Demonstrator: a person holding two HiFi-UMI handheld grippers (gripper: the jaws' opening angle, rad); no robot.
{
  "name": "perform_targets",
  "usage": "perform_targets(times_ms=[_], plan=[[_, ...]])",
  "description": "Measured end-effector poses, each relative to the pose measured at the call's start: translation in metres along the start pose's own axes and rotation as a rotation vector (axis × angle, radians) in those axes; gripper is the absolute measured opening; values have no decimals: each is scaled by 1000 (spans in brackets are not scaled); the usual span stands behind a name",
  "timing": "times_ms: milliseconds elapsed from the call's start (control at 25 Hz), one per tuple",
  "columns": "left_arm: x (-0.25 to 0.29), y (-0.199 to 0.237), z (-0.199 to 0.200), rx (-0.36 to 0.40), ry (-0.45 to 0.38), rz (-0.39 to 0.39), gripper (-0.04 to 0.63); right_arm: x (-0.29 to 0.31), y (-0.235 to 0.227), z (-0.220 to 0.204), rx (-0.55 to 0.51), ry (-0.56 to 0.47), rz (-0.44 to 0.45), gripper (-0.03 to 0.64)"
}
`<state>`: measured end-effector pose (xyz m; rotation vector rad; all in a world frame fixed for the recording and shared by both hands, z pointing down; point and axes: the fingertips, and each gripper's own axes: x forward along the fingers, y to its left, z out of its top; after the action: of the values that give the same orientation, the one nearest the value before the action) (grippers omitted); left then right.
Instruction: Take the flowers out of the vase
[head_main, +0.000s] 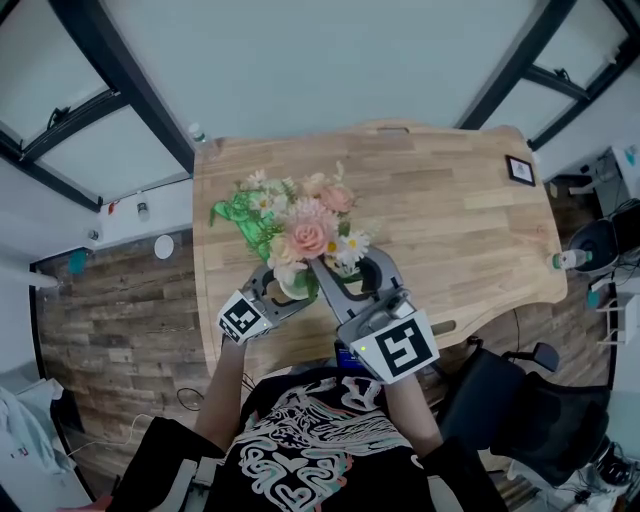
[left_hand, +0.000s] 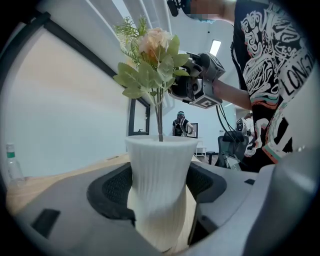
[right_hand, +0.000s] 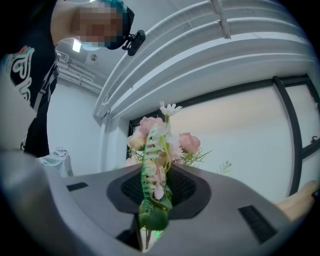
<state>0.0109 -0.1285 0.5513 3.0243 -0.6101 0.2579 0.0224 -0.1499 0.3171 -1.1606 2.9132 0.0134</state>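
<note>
Flowers (head_main: 308, 228), pink and white, pinched by right gripper (right_hand: 155, 205). Left gripper (left_hand: 160, 205) clamped on white ribbed vase (left_hand: 160, 170) near bench's (head_main: 460, 230) front edge.

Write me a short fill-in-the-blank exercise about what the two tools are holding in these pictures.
1. The left tool is closed on a white ribbed ____.
2. The right tool grips a bunch of ____ by the stems.
3. Both tools work over a ____ table.
Missing words: vase; flowers; wooden.
</note>
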Motion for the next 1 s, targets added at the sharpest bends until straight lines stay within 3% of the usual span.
perform_targets(times_ms=[400,640,1000], plan=[[-4,7,11,32,2,1,333,-1,6,14,-11,-19,11,94],[-7,-6,15,54,26,-36,334,-5,14,20,-15,-24,26,94],[-21,-9,27,50,6,-12,345,-6,17,24,-16,-32,40,94]])
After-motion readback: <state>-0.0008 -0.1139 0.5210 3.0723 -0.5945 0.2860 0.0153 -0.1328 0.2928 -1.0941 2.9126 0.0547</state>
